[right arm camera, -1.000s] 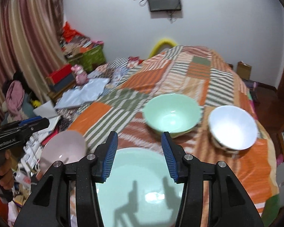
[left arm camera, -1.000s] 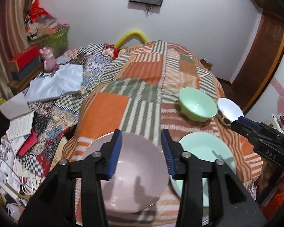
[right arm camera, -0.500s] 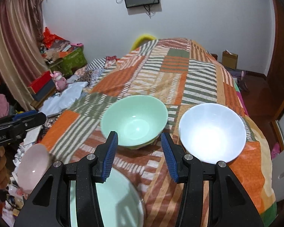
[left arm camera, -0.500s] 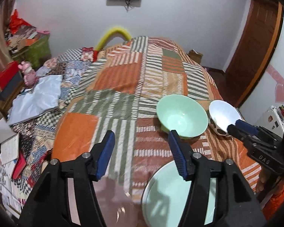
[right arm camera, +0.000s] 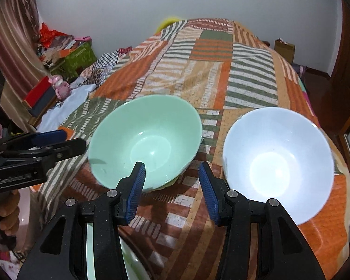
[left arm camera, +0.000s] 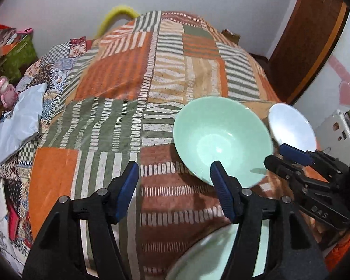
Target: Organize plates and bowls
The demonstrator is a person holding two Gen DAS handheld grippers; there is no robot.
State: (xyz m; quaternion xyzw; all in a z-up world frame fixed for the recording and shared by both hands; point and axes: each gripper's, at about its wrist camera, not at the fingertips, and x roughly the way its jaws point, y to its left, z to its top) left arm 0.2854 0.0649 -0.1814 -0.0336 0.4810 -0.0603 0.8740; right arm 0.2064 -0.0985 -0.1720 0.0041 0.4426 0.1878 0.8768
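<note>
Nearest us, at the bottom edge of the left wrist view, a pale green plate (left arm camera: 221,254) lay on the patchwork bedspread (left arm camera: 119,77), partly hidden by our left tongs (left arm camera: 175,184), whose jaws stood wide apart with nothing between them. In the right wrist view our right tongs (right arm camera: 171,186) were likewise spread and empty, aimed at the strip of cloth between the two bowls. Just past the fingertips, at centre frame, sat the green bowl (right arm camera: 144,142), upright and slightly tilted on the soft cover; the white bowl (right arm camera: 277,161) sat just beside it at centre right, the two rims near but apart. A pink dish (right arm camera: 28,214) showed at the lower left edge, behind the other tongs.

We judged the step to be reaching for a bowl to nest it. To do it well, we needed to slide one jaw inside the rim and one outside, clamp low on the wall, and lift straight, since the bedding gave poor support.
</note>
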